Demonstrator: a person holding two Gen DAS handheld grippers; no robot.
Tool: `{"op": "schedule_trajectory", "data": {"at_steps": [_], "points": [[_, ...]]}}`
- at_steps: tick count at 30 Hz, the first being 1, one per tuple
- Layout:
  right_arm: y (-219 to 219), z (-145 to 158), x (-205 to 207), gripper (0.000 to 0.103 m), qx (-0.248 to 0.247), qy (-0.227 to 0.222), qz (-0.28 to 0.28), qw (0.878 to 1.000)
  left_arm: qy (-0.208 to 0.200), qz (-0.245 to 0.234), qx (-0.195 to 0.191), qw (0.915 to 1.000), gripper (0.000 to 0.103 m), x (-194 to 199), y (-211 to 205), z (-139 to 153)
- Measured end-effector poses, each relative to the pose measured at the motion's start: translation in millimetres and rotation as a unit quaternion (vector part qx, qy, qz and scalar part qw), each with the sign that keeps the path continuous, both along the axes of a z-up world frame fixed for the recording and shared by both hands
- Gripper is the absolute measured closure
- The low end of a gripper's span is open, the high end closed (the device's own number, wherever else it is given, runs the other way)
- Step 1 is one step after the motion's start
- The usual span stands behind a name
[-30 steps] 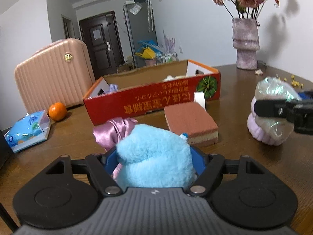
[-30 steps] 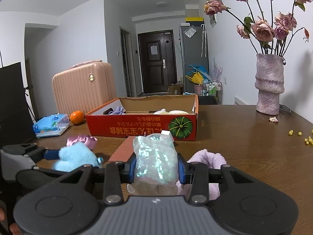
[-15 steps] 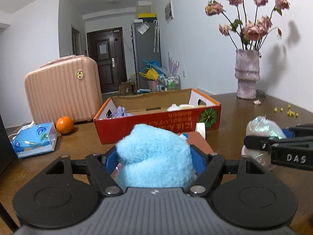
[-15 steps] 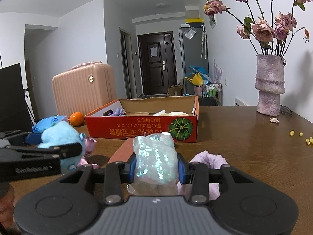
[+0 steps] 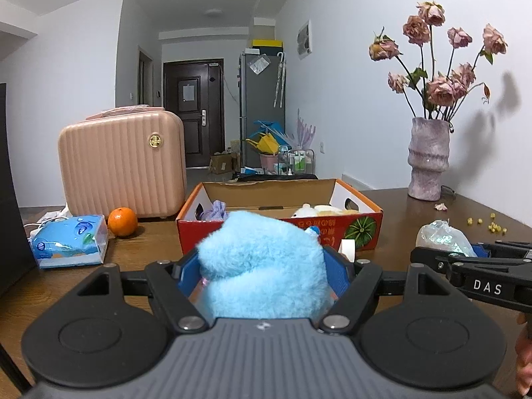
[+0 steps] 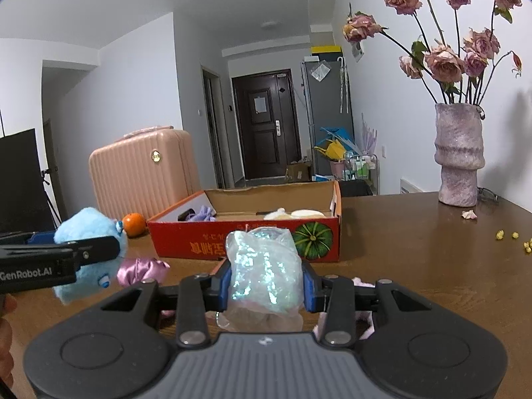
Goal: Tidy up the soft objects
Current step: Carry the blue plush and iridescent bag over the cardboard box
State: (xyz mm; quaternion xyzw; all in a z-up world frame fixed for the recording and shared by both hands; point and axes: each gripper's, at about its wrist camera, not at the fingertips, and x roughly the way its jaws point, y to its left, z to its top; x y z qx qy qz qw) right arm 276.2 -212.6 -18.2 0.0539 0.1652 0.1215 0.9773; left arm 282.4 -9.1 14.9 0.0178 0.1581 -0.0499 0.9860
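The left gripper has its jaws clamped on a fluffy blue plush toy, held up off the counter just short of the near red wall of the open cardboard box. Beside it, the right gripper squeezes a crinkly iridescent bag at about the same height. Bare wood stretches to the right toward the vase. A purple satin scrunchie lies below the toy; an orange sits left of the box.
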Motion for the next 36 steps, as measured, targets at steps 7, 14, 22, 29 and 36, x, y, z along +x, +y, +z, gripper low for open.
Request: {"op": "schedule_trajectory", "data": {"at_steps": [7, 14, 22, 29, 36], "points": [[6.8, 7.8, 4.3, 0.064, -0.010, -0.015, -0.004, 1.000, -0.003, 0.005, -0.013, 0.9999, 0.028, 0.2, 6.5, 6.9], [13.7, 16.3, 17.0, 0.064, -0.018, -0.023, -0.004, 1.000, 0.004, 0.010, -0.022, 0.9997, 0.028, 9.8, 11.9, 11.1], [22.8, 24.2, 36.3, 0.063, -0.021, -0.031, -0.007, 0.999, 0.003, 0.022, -0.029, 0.9993, 0.028, 25.8, 18.1, 18.1], [28.0, 30.7, 57.3, 0.063, -0.015, -0.036, -0.010, 0.999, -0.002, 0.031, -0.035, 0.9989, 0.028, 44.5, 19.3, 25.7], [37.5, 34.8, 81.3, 0.063, -0.008, -0.037, -0.011, 0.999, -0.014, 0.039, -0.041, 0.9983, 0.028, 63.0, 20.9, 34.3]]}}
